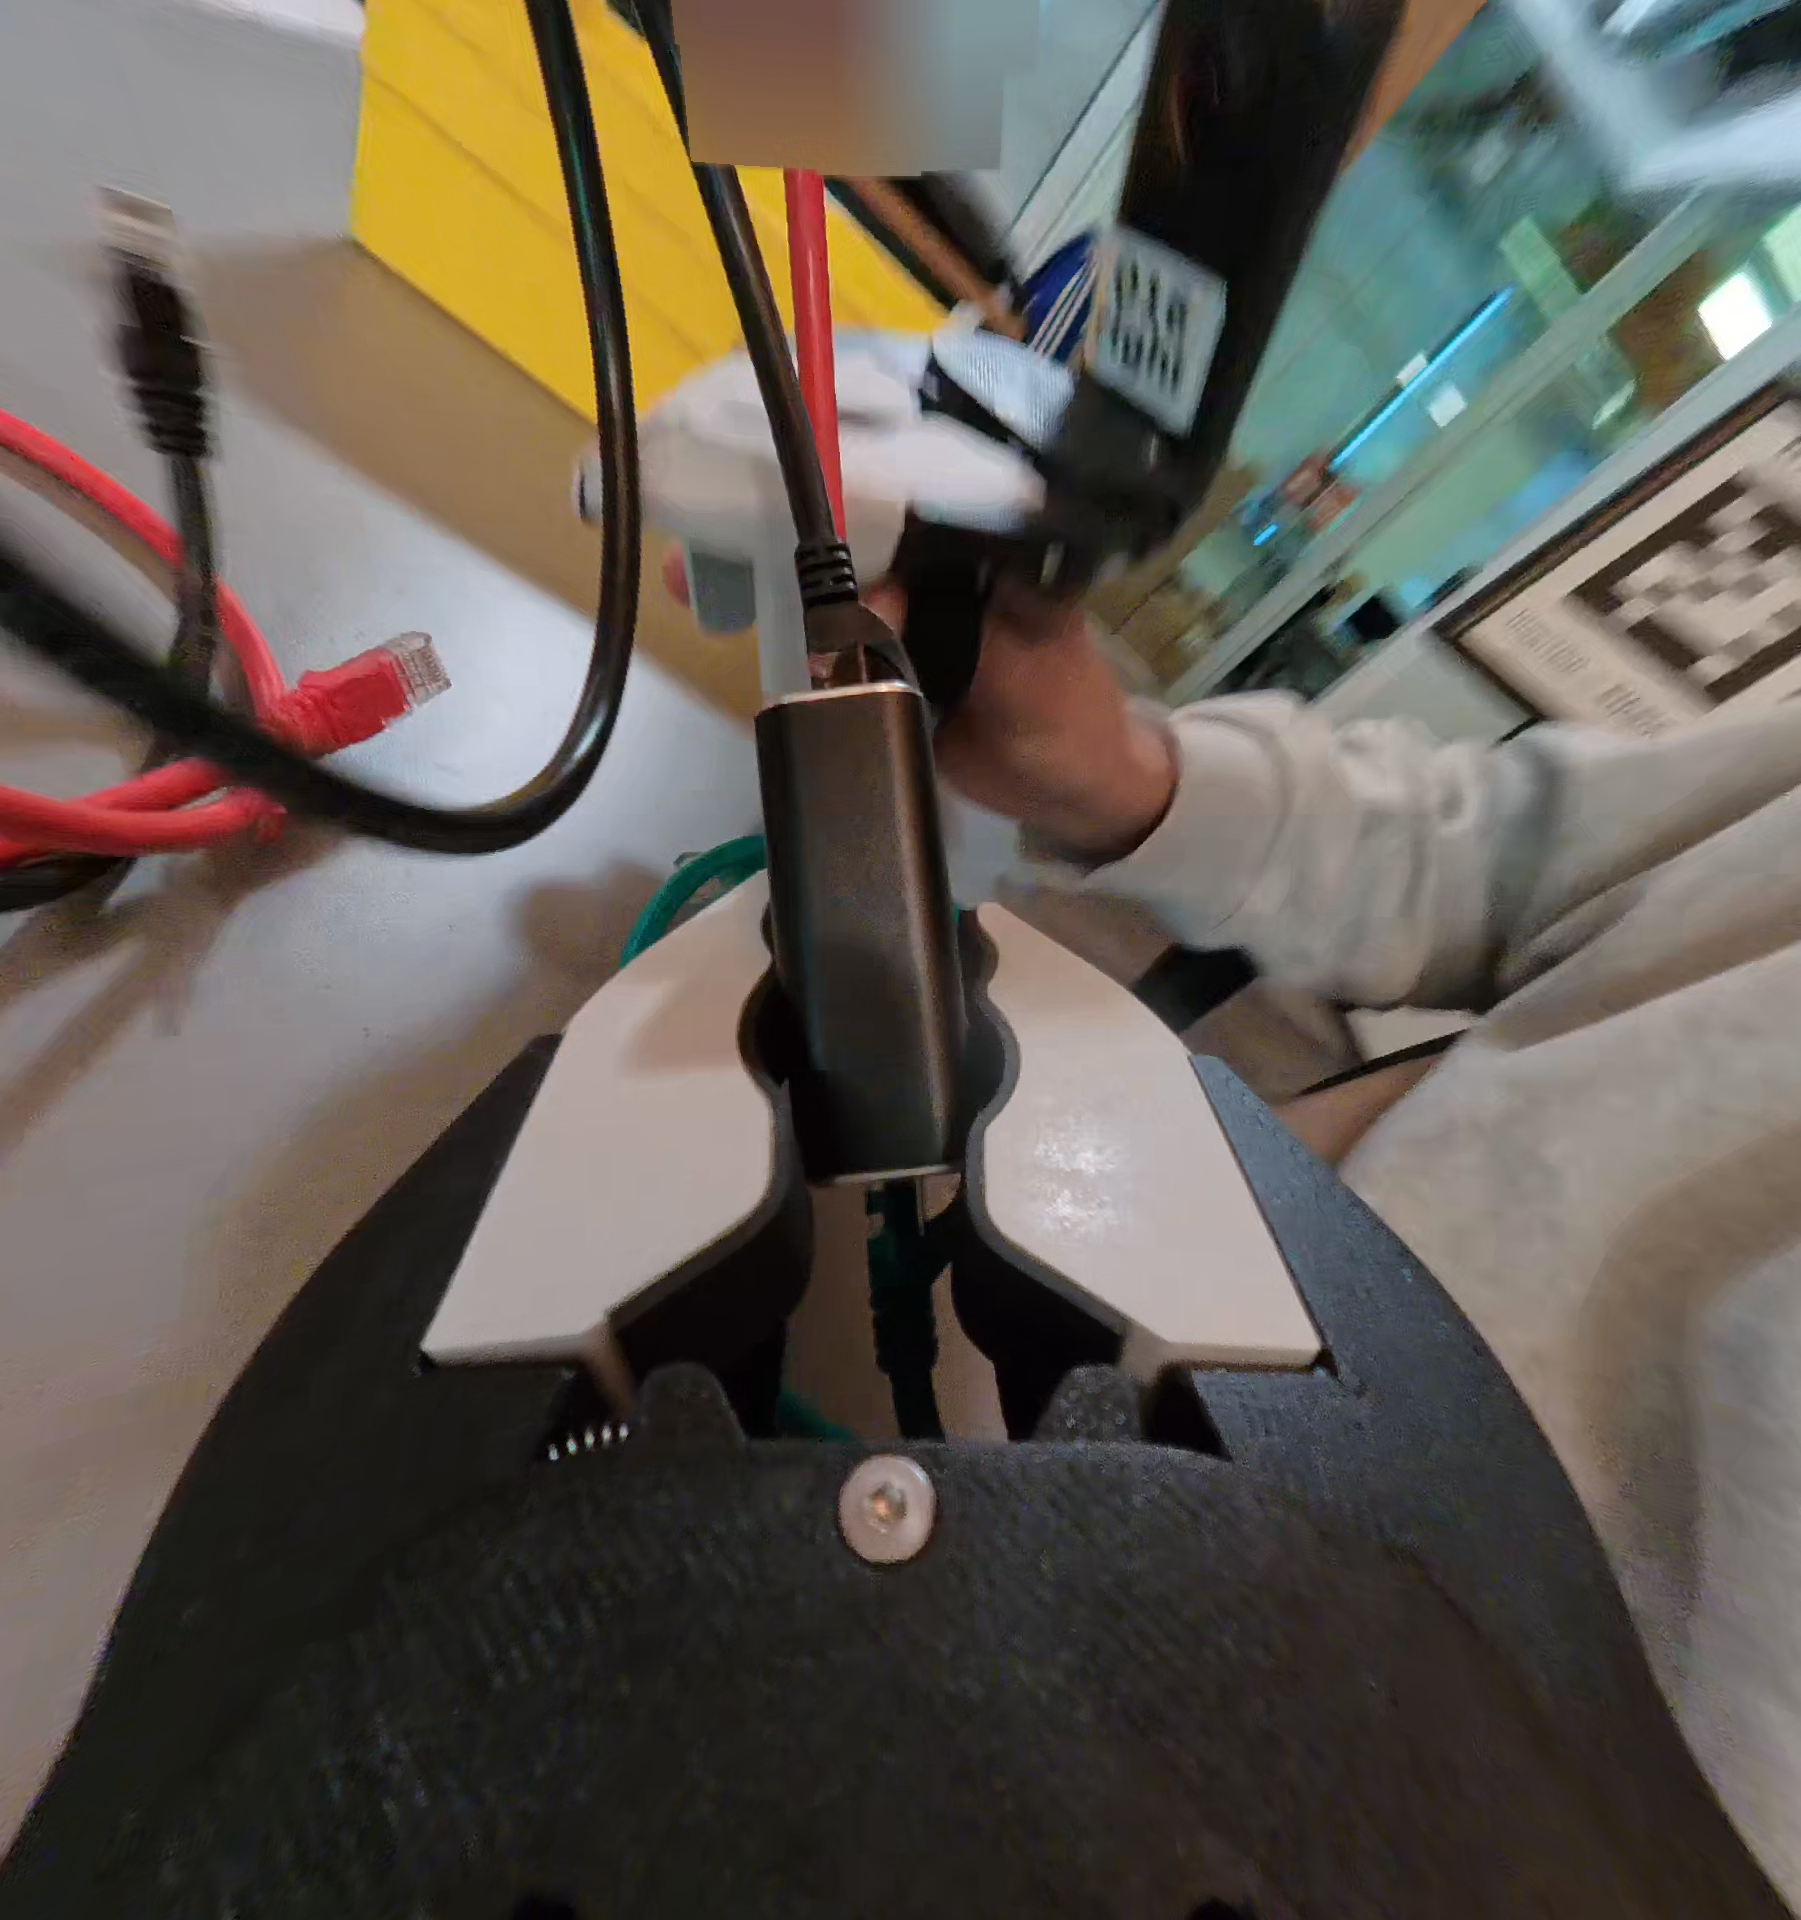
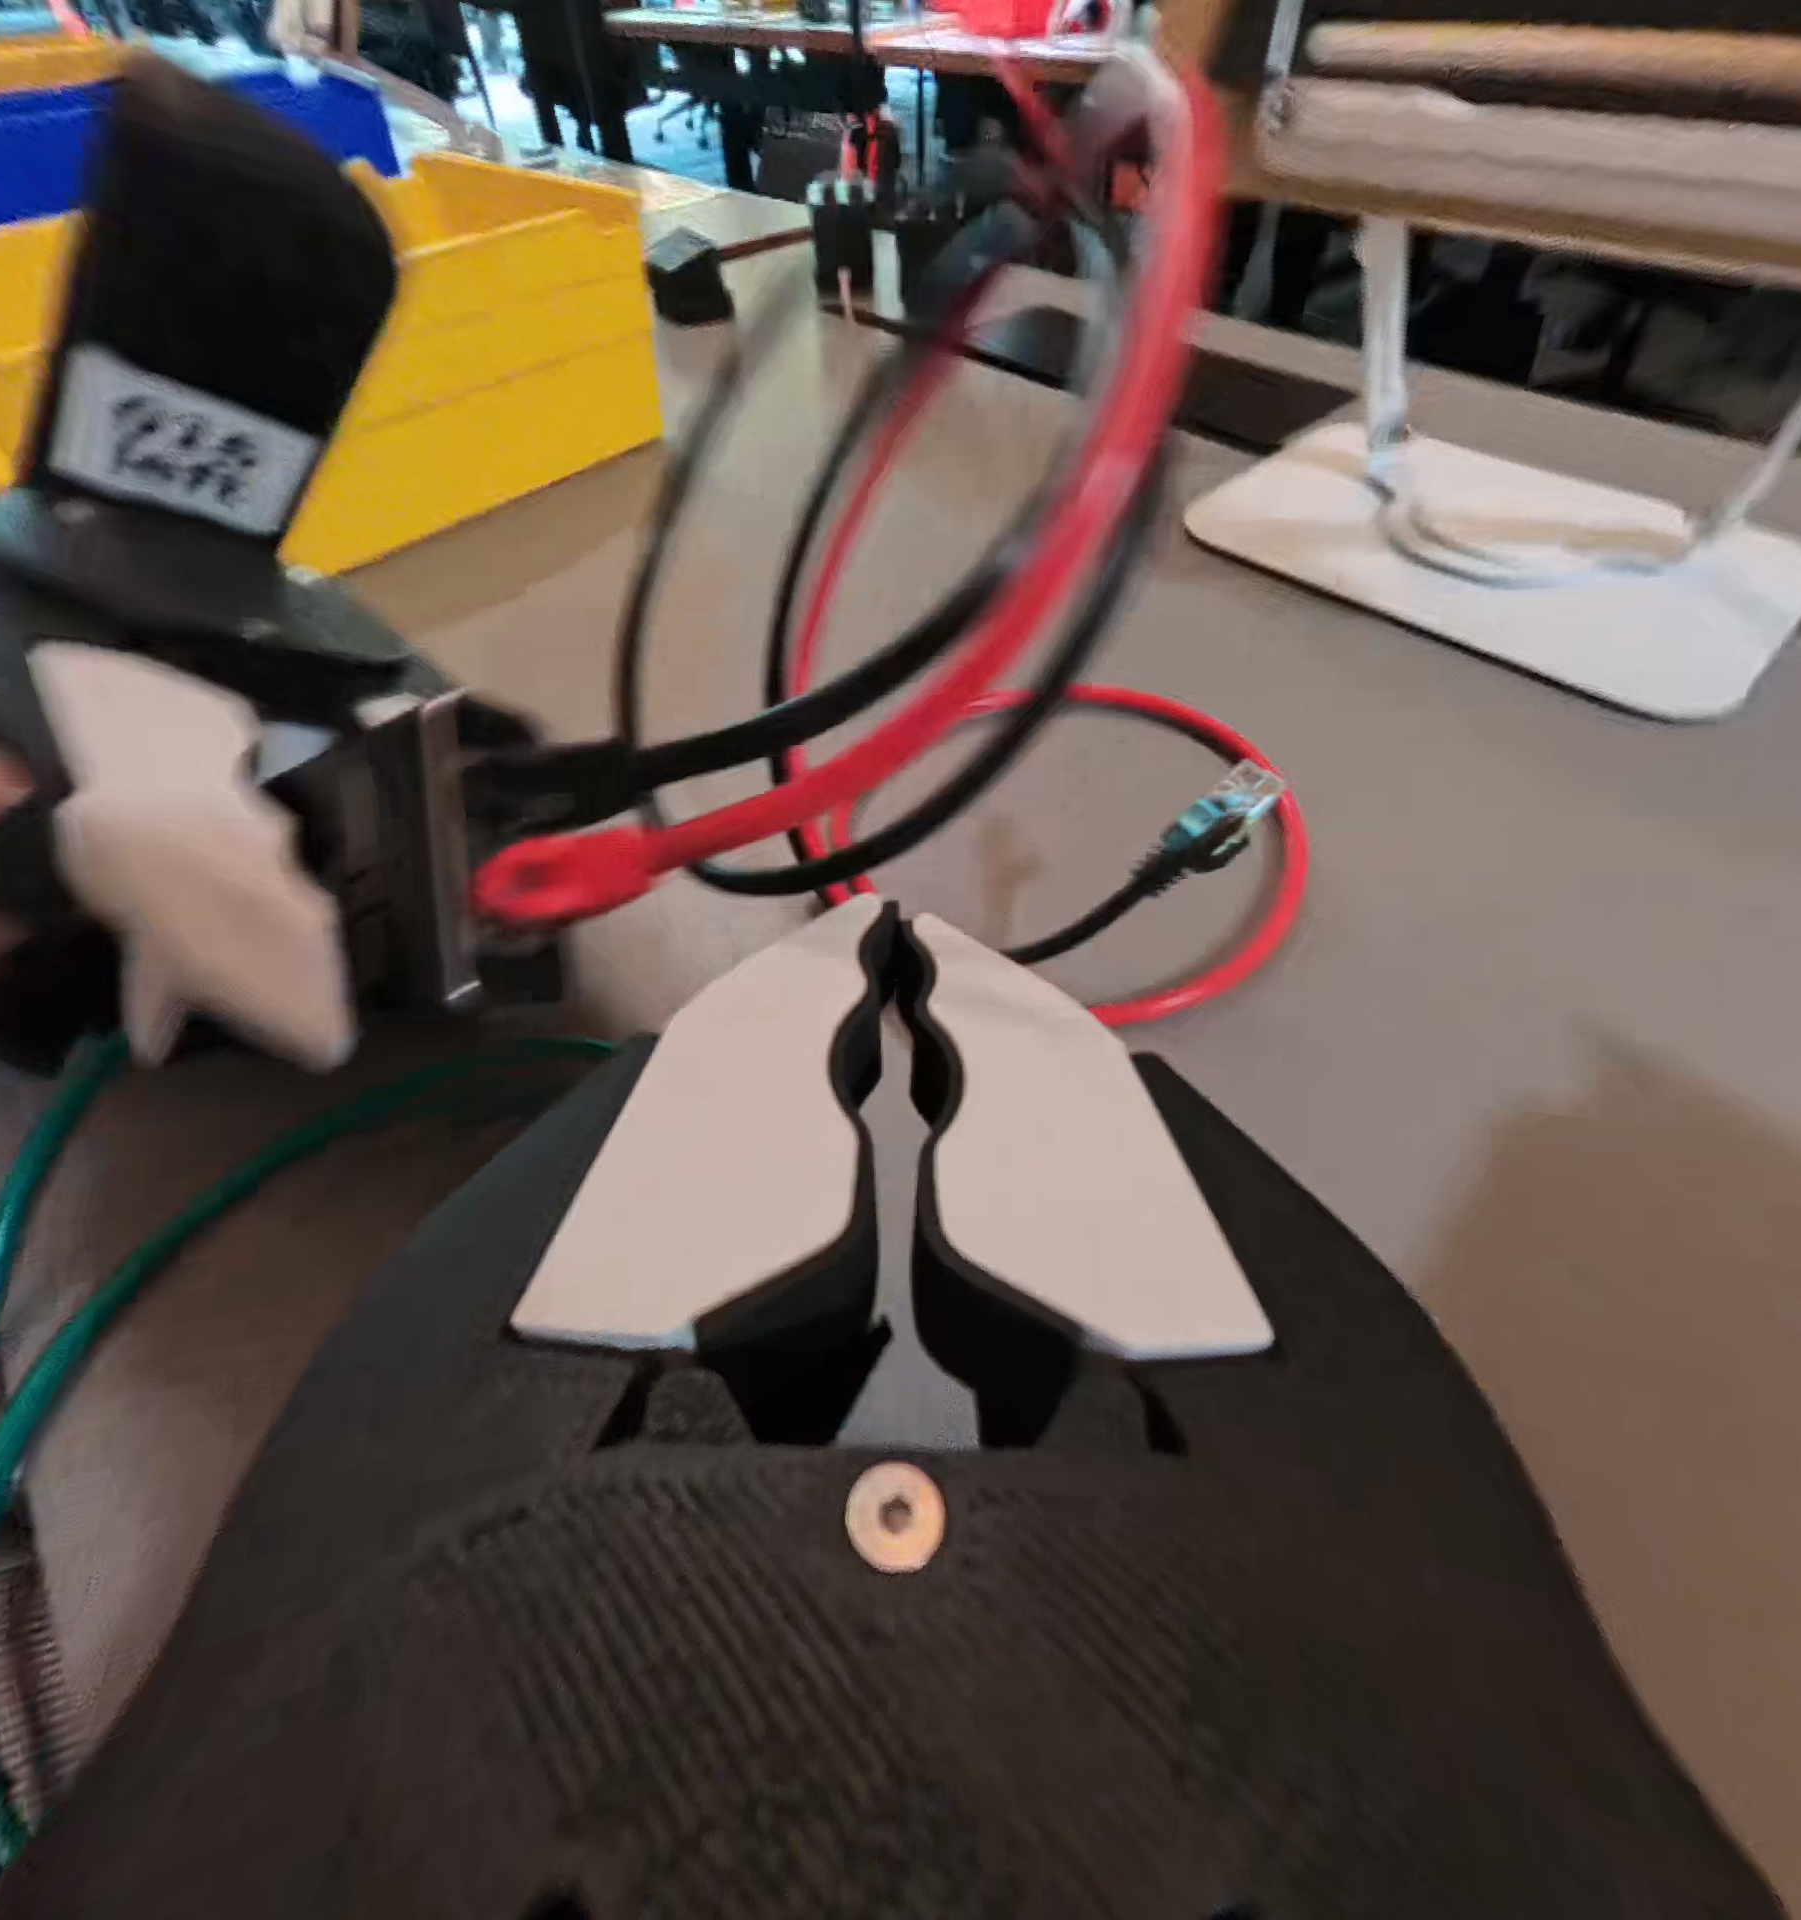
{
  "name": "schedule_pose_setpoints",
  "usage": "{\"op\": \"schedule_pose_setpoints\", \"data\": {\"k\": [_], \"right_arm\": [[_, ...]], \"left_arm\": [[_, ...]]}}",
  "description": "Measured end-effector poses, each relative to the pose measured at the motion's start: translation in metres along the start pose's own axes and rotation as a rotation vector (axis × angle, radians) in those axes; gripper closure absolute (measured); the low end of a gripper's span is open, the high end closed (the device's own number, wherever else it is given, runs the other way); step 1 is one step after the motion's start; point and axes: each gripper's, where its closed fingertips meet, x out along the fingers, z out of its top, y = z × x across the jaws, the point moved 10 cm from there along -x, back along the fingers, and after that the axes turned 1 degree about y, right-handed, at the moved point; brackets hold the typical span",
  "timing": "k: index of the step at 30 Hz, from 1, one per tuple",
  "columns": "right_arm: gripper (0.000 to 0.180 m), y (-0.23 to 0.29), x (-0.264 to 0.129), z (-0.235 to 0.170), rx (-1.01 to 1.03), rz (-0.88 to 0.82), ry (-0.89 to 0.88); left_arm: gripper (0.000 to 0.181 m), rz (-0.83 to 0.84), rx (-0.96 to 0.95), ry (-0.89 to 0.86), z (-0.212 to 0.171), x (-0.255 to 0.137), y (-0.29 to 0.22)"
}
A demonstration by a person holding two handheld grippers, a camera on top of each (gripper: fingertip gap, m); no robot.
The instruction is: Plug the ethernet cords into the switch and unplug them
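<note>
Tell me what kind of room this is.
Likely a shared lab or workshop: yellow parts bins on the brown worktable, more desks with chairs behind, and a printed marker board nearby.

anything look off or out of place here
Yes: the dark metal switch box is off the table, clamped in the left gripper with black and red cords hanging from it. A loose red plug and a loose black plug lie unplugged on the table.

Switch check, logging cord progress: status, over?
Left claw shut on switch, held off the table. Right claw shut, empty. Black cord and red cord plugged in; loose black plug on table.
</note>
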Motion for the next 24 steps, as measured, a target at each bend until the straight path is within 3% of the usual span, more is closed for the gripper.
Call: {"op": "schedule_pose_setpoints", "data": {"k": [5, 12, 24], "right_arm": [[0.180, -0.022, -0.018, 0.002, 0.259, 0.126, -0.152], [0.149, 0.006, 0.004, -0.009, 0.349, 0.381, -0.074], [0.148, 0.009, 0.007, -0.009, 0.419, 0.486, -0.107]], "left_arm": [[0.152, 0.002, -0.072, -0.045, 0.001, 0.007, 0.004], [0.151, -0.039, -0.138, -0.146, 0.002, -0.003, 0.012], [0.152, -0.065, -0.145, -0.124, 0.001, -0.001, 0.012]]}}
